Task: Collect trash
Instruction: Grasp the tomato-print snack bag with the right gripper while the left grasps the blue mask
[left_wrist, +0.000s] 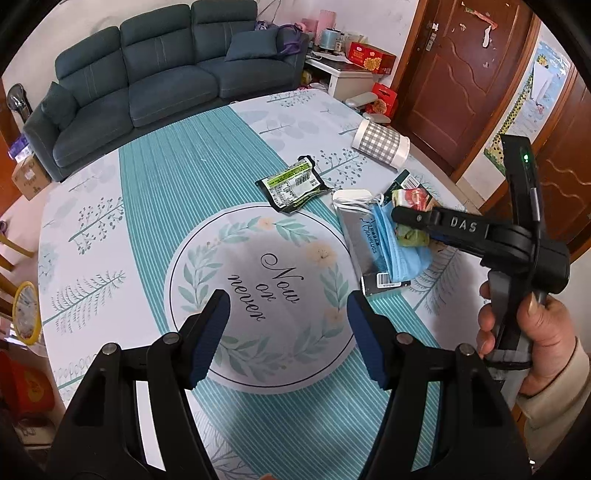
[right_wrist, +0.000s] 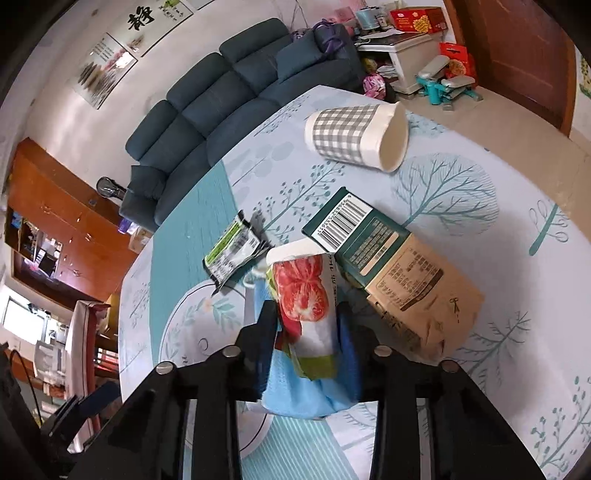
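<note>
My right gripper is shut on a tomato-print wrapper, held just above a blue face mask. In the left wrist view the right gripper sits over the trash pile, with the wrapper and the mask showing. My left gripper is open and empty above the round "Now or never" mat. A grey checked paper cup lies on its side. A black-green wrapper lies left of the pile. A silver earplug packet lies under the mask.
A green and brown carton lies right of the wrapper. The cup lies near the table's far edge. A blue sofa stands behind the table. A wooden door is at the right.
</note>
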